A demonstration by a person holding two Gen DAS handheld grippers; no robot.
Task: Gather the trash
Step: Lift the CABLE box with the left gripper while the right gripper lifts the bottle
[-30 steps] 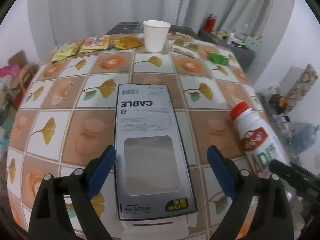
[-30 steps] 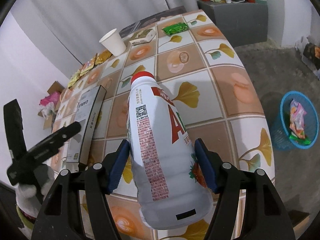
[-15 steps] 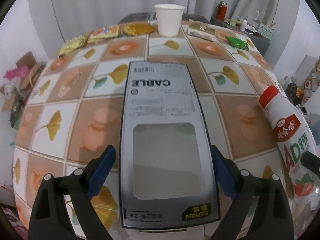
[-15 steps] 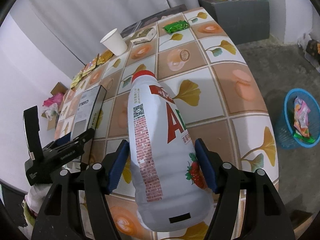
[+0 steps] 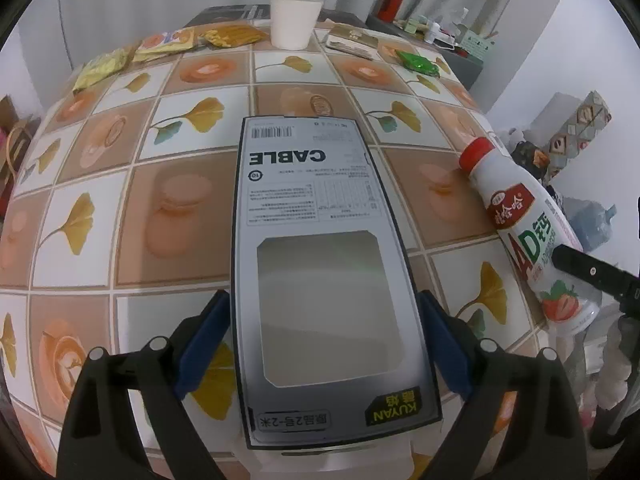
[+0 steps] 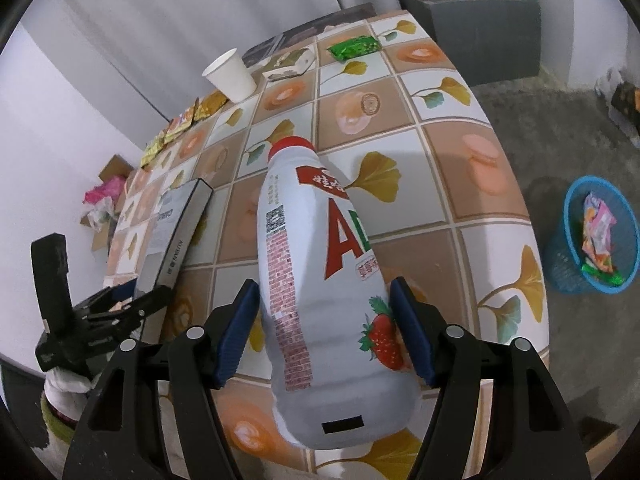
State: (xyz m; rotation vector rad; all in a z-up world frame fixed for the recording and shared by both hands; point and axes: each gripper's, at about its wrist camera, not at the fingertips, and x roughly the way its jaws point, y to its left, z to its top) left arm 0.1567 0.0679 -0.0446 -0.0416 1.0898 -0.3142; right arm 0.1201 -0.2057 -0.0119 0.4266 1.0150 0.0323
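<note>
My left gripper point(image 5: 324, 340) is shut on a flat grey cable box point(image 5: 316, 240) and holds it above the tiled table point(image 5: 168, 216). The box also shows in the right wrist view point(image 6: 176, 236). My right gripper point(image 6: 324, 328) is shut on a white drink bottle point(image 6: 320, 280) with a red cap, held lifted over the table's near right part. The bottle shows at the right of the left wrist view point(image 5: 524, 232). A blue trash basket point(image 6: 596, 236) with wrappers in it stands on the floor to the right of the table.
At the far end of the table stand a white paper cup point(image 5: 296, 16), yellow snack packets point(image 5: 168, 44), a small flat box point(image 5: 352, 40) and a green wrapper point(image 5: 418, 62). A grey cabinet point(image 6: 472, 20) stands beyond the table. Clutter lies on the floor at the left.
Both grippers have risen from the table with their loads. The left gripper closed on the cable box and lifted it. The bottle stays gripped and has tilted a little.
</note>
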